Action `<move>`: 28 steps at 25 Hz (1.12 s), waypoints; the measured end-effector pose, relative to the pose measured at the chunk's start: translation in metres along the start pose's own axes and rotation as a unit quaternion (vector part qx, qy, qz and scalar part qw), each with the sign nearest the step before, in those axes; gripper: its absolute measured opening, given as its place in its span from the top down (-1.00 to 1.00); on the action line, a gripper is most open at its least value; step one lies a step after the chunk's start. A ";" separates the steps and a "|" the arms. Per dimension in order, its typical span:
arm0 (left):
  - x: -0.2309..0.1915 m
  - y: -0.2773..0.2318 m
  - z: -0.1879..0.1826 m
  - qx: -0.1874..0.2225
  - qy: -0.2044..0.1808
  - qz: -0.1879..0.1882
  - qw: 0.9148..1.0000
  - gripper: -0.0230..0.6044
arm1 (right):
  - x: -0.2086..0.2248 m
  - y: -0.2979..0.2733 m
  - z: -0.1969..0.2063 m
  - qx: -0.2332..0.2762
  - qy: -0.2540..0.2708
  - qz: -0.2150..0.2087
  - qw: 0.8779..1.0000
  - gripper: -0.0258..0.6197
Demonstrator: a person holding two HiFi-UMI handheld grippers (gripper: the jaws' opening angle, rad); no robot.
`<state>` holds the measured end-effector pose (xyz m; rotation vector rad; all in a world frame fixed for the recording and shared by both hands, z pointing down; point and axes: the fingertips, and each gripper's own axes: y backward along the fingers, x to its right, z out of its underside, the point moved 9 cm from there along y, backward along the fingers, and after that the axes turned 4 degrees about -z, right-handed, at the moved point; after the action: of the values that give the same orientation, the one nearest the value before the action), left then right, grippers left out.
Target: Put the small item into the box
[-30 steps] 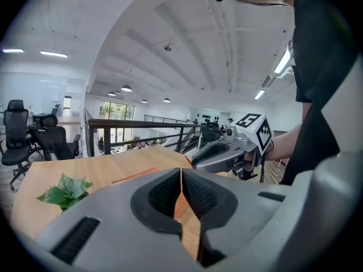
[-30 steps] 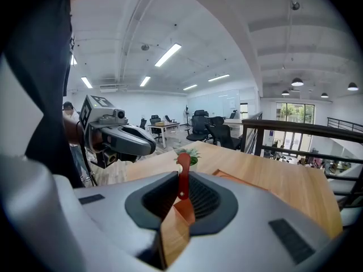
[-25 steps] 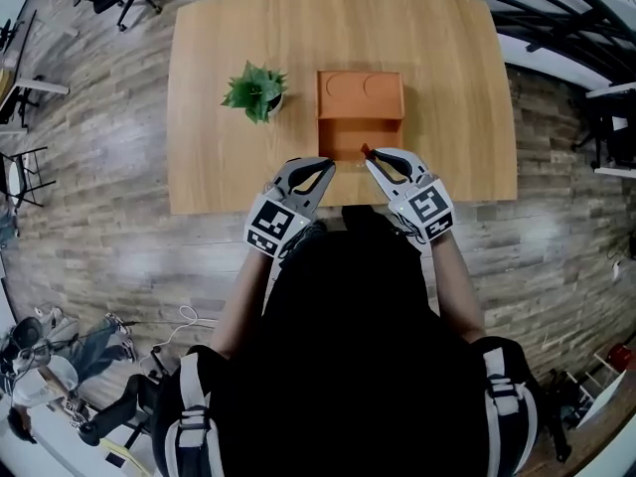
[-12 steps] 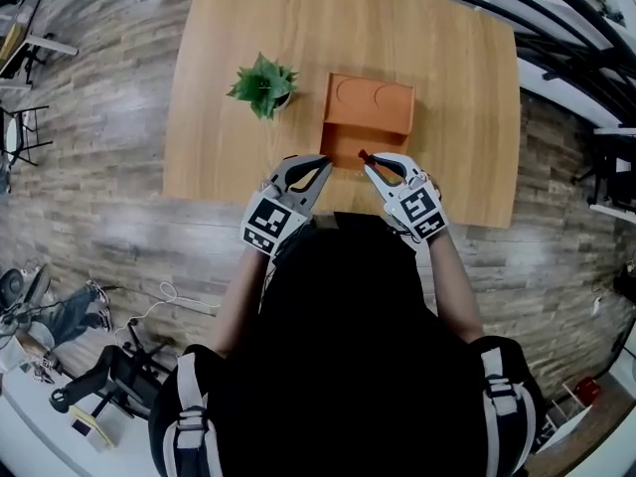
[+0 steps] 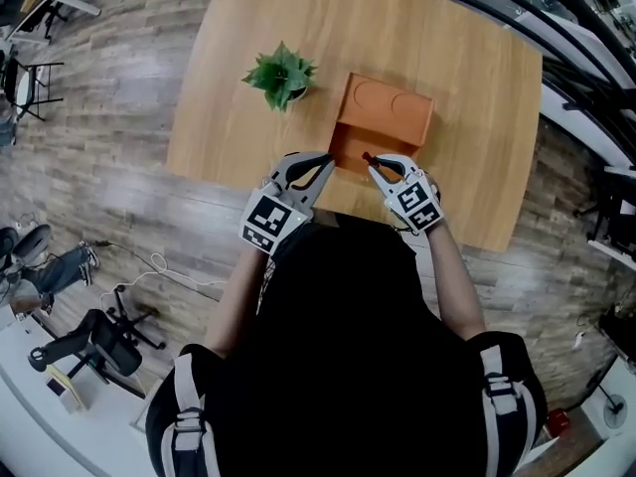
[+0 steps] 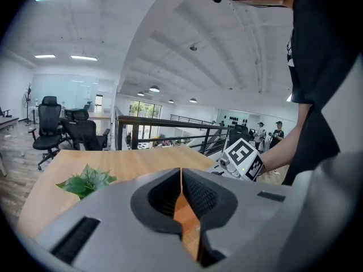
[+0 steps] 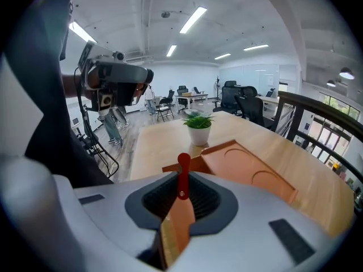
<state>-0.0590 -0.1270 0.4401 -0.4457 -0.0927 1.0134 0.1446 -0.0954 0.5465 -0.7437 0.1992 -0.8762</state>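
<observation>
An orange box [image 5: 390,112] was seen open on a wooden table [image 5: 457,58], close to its near edge, with a potted plant [image 5: 285,76] to its left. A small red item [image 7: 182,174] was pinched upright in the right gripper [image 5: 375,164] at the box's near rim. The left gripper [image 5: 316,164] was held just left of it, jaws pressed together.

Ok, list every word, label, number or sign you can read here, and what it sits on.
No readable words or numbers anywhere.
Left gripper: square black-and-white marker on its cube, a pattern, no letters.
Right gripper: same kind of marker on its cube.
Orange box: two pressed circles, no text.
Small red item in right gripper: blank.
</observation>
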 end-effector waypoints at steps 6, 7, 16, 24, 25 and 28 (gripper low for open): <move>0.000 0.000 0.003 -0.006 0.010 -0.021 1.000 0.84 | 0.010 -0.018 0.020 -0.027 -0.002 -0.025 0.999 0.71; 0.001 -0.001 0.003 -0.008 0.010 -0.023 1.000 0.84 | 0.012 -0.021 0.022 -0.031 -0.002 -0.029 0.999 0.71; 0.006 -0.002 0.007 -0.019 0.021 -0.045 0.999 0.84 | 0.028 -0.047 0.039 -0.071 0.006 -0.056 0.996 0.71; 0.005 0.004 0.014 -0.029 0.036 -0.068 0.997 0.84 | 0.038 -0.072 0.041 -0.122 0.035 -0.065 0.990 0.71; 0.005 0.004 0.014 -0.029 0.037 -0.070 0.996 0.84 | 0.039 -0.073 0.042 -0.127 0.038 -0.066 0.989 0.71; 0.006 0.003 0.014 -0.029 0.040 -0.071 0.996 0.84 | 0.043 -0.078 0.044 -0.138 0.036 -0.067 0.988 0.71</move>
<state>-0.0618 -0.1160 0.4511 -0.5251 -0.0815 0.8530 0.1433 -0.1381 0.6364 -0.9920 0.3431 -1.0170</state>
